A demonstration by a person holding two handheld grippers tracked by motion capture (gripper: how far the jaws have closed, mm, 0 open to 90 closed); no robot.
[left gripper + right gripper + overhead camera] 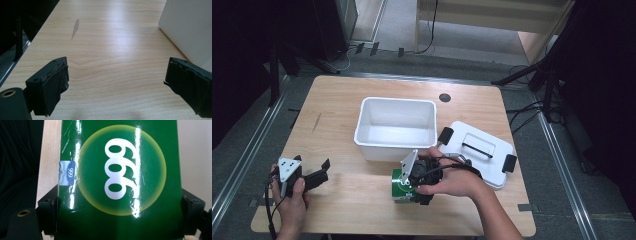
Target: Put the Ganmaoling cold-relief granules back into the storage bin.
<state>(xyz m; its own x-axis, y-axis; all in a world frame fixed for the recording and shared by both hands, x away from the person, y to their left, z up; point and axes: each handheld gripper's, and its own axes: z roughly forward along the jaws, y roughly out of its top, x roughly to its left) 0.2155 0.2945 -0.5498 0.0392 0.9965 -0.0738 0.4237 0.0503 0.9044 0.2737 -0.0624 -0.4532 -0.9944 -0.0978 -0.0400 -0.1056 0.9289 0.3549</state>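
A glossy green box [398,186] printed with white "999" in a yellow ring stands at the table's front, just before the white bin [397,103]. My right gripper [408,186] is shut on it. In the right gripper view the box [120,157] sits between the two black jaws of my right gripper [120,217], and both pads press on its sides. My left gripper [322,171] rests near the front left of the table, open. In the left gripper view only bare wood lies between the jaws of my left gripper [117,75].
The empty white bin sits mid-table, its wall [190,27] close on the right in the left gripper view. A white lid [477,136] with a black handle and black clips lies right of the bin. The wooden table [337,100] has bare room on its left side.
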